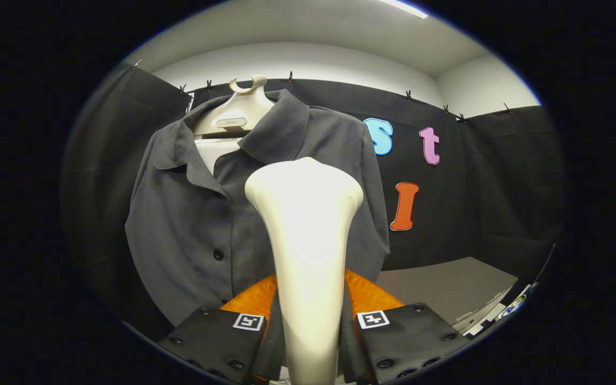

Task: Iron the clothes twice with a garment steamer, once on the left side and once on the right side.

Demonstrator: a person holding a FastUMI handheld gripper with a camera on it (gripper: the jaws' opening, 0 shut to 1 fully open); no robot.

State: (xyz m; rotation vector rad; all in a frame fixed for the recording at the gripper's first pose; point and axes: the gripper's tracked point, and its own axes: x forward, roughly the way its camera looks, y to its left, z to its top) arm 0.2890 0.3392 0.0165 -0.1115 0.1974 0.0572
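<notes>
A cream garment steamer [308, 240] stands upright between my fingers, its wide head raised just ahead of them. My gripper [310, 310] is shut on the steamer's handle, one finger pressing each side. Beyond the steamer hangs a dark grey button-up shirt [195, 224] on a cream hanger [236, 109], collar open and front buttons fastened. The steamer head sits in front of the shirt's right half, near chest height; whether it touches the cloth I cannot tell. The steamer hides part of that shirt front.
Black cloth [479, 187] clipped along its top edge forms the booth wall behind and beside the shirt. A grey tabletop [447, 289] lies low to the right of the fingers, with some small items at its near edge.
</notes>
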